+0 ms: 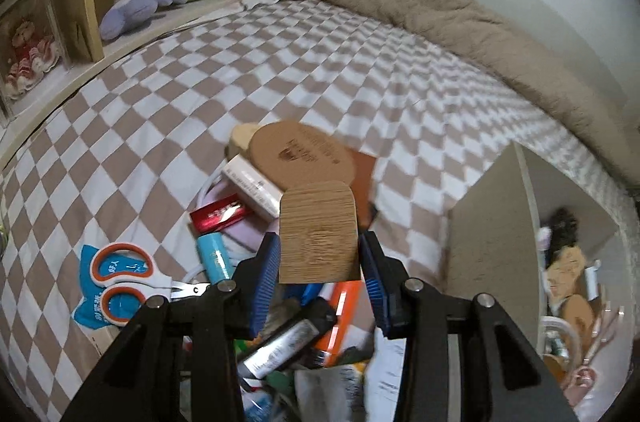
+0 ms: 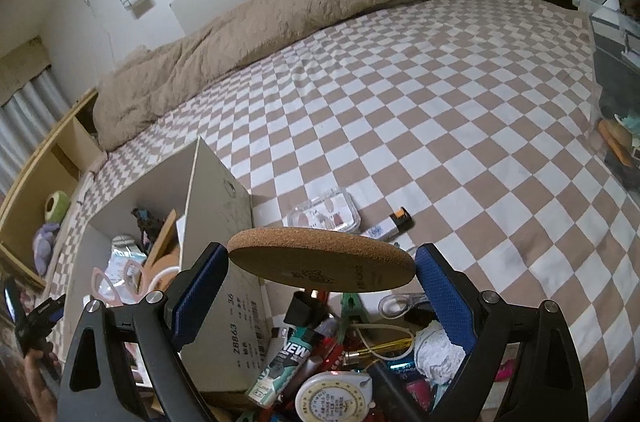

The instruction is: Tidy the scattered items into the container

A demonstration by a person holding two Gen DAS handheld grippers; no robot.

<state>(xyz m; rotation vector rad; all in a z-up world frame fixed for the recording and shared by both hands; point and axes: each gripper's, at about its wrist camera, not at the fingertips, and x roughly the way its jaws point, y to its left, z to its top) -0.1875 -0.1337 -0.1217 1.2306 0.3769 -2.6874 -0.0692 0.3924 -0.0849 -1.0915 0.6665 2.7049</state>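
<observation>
My left gripper [image 1: 318, 254] pinches a wooden comb [image 1: 318, 230], long axis pointing away, above the clutter. My right gripper [image 2: 320, 266] clamps a cork coaster [image 2: 320, 258], flat and level. Beyond: box [image 2: 216, 198] on the checkered bed [image 2: 400, 110], tan duvet [image 2: 280, 18], wall.

Left claw [image 1: 319, 264] clamps wooden comb [image 1: 318, 231] above clutter pile, scissors [image 1: 132, 282] at left, on checkered bed [image 1: 280, 62].

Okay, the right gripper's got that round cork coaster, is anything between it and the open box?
Nothing visible blocks it. The cork coaster sits between the right gripper's pads, above the clutter pile, and the box stands just left of it with its top open.
</observation>
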